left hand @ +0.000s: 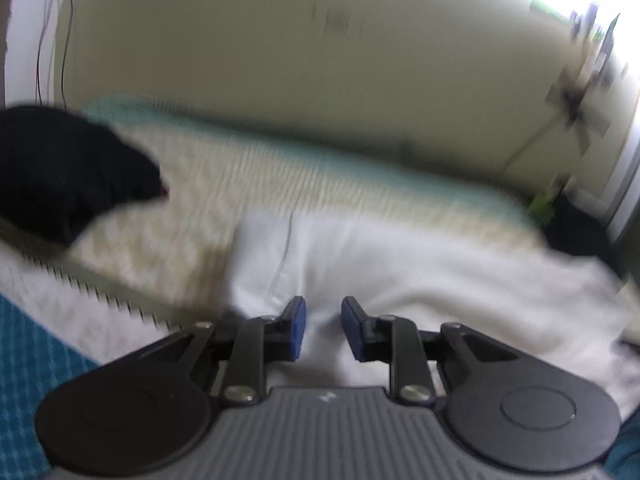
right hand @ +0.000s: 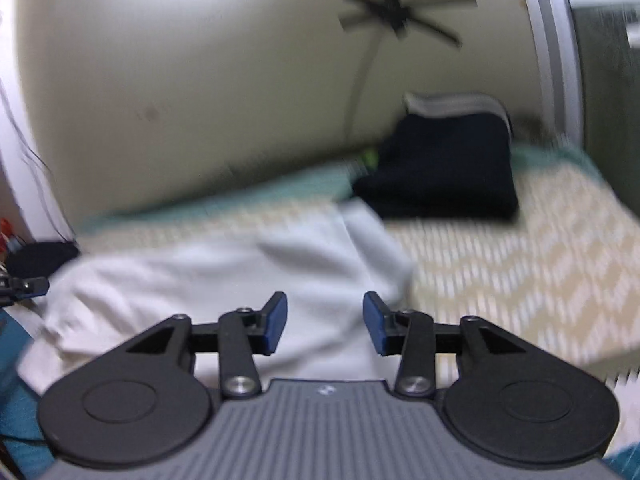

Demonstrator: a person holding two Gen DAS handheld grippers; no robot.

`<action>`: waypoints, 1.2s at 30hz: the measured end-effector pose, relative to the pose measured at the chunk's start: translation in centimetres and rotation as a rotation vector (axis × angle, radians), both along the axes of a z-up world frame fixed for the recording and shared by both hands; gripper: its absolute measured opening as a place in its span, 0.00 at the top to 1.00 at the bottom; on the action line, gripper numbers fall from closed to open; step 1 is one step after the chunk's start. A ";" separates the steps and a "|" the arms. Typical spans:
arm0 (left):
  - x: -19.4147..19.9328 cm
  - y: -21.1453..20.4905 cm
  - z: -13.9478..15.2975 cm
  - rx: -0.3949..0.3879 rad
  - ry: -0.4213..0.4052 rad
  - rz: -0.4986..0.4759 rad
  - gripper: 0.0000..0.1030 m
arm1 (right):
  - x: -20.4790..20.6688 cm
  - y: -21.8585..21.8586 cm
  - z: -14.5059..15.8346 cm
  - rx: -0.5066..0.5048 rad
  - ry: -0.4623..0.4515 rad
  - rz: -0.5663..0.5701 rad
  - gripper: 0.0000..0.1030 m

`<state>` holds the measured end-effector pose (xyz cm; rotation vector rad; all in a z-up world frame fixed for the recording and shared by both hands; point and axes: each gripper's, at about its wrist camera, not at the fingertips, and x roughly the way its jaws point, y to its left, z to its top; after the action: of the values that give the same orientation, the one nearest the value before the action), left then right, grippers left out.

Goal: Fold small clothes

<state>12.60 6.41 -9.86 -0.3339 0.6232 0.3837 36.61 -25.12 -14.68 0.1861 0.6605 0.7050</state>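
While both tongs gape, white garment point(right hand: 224, 280) lies on patterned bedcover point(right hand: 520, 264).

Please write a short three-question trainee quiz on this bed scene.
1. True or false: the left gripper grips the white garment.
2. What lies at the far end of the bed in the right wrist view? A) dark folded stack B) red pillow C) open book
3. Fill in: the white garment lies on a beige patterned ____.

Key: 1 false, both the left gripper and the right gripper stand open above the cloth, nothing between the pads; 2 A; 3 cover.
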 end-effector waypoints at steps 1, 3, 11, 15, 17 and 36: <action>-0.2 -0.6 -0.1 0.037 -0.015 -0.003 0.78 | -0.3 -0.3 0.0 0.006 -0.001 -0.001 0.66; -0.2 -1.0 0.0 0.058 -0.002 -0.010 0.76 | -0.6 -1.2 0.4 0.019 0.019 -0.006 0.65; -1.7 -1.9 1.8 -0.064 -0.073 -0.029 0.60 | -1.4 -8.0 0.3 0.196 0.101 -0.121 0.59; -2.2 -3.5 3.3 -0.092 -0.138 -0.102 0.60 | -1.2 -9.1 -0.9 0.253 0.175 -0.153 0.49; -2.0 -4.4 3.8 -0.050 -0.137 -0.117 0.60 | -1.0 -9.0 -1.0 0.279 0.186 -0.140 0.49; -0.8 -4.3 -0.5 0.037 -0.025 -0.049 0.62 | 4.5 -2.6 -2.1 0.351 0.316 -0.032 0.78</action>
<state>11.81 2.14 -10.40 -0.2873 0.5977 0.3435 41.07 -27.76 -16.74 0.6401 0.8284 0.7653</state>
